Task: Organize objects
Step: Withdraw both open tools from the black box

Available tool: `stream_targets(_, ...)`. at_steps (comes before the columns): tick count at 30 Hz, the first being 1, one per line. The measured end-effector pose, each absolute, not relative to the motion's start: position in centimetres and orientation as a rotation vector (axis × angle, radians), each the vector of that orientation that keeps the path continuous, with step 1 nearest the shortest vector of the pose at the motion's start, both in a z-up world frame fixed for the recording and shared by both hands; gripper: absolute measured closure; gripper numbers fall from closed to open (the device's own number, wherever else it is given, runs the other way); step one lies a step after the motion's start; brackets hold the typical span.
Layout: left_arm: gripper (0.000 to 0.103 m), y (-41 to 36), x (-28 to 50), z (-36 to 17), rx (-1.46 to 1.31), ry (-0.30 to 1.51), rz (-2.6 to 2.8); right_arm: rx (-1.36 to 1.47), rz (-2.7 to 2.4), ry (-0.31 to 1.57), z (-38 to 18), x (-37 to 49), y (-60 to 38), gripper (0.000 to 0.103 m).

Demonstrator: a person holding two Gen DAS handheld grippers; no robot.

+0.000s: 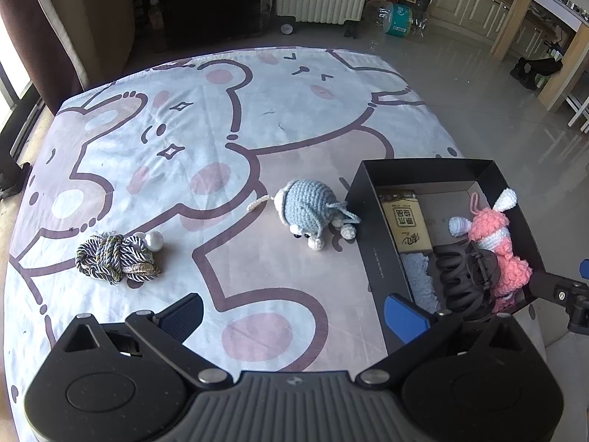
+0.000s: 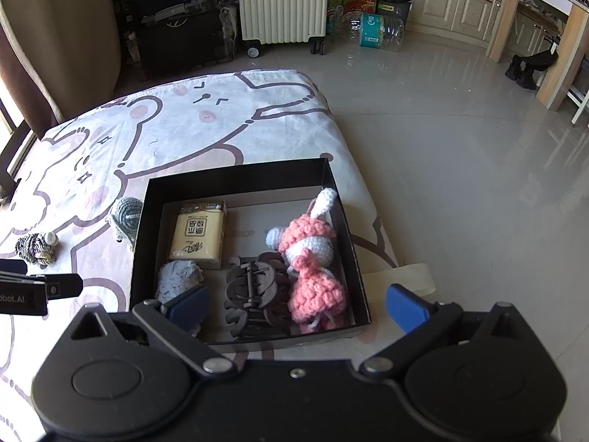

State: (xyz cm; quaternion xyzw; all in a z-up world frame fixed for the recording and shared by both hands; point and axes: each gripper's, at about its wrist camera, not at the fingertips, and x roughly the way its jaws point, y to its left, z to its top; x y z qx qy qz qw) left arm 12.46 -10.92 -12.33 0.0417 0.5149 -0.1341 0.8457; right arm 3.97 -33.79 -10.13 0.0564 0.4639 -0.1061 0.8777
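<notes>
In the left wrist view, the left gripper [image 1: 294,316] stands with its jaws wide apart and nothing between them, above a bed covered by a cartoon-print sheet [image 1: 184,129]. At 9 o'clock from the centre of that view, a knotted cord bundle with pearls [image 1: 117,258] lies on the sheet. Near the centre, a blue crochet toy [image 1: 313,210] lies on its side, just beside the left wall of the black box [image 1: 371,254], which occupies the 3 o'clock area. In the right wrist view, the box interior holds four items: a tan tissue pack [image 2: 198,235] at 11 o'clock, a pale blue knitted piece [image 2: 176,280] at 8 o'clock, a dark hair claw [image 2: 254,291] at 6 o'clock, and a pink crochet rabbit [image 2: 313,258] at 3 o'clock, touching the claw. The right gripper [image 2: 296,304] hangs over the near part of the box with its jaws fully apart, the claw and rabbit lying below and clear of its blue pads [image 2: 405,307].
</notes>
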Motion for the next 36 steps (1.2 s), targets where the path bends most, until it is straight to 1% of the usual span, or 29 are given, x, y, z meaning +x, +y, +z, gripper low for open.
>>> stream_targets(20, 0.000, -4.6, 14.3, -13.1, 0.018, 1.091, -0.153, 0.101, -0.139, 0.954, -10.9, 7.4, -30.5, 0.000)
stream_targets(28, 0.000, -1.8, 14.5, -13.5, -0.008, 1.102, -0.112, 0.070, -0.066, 0.957, -11.3, 9.4, -27.5, 0.000)
stream_targets(36, 0.000, 0.7, 14.6, -13.2, 0.002, 1.069, -0.069, 0.040, 0.003, 0.939, -11.2, 11.0, -24.7, 0.000)
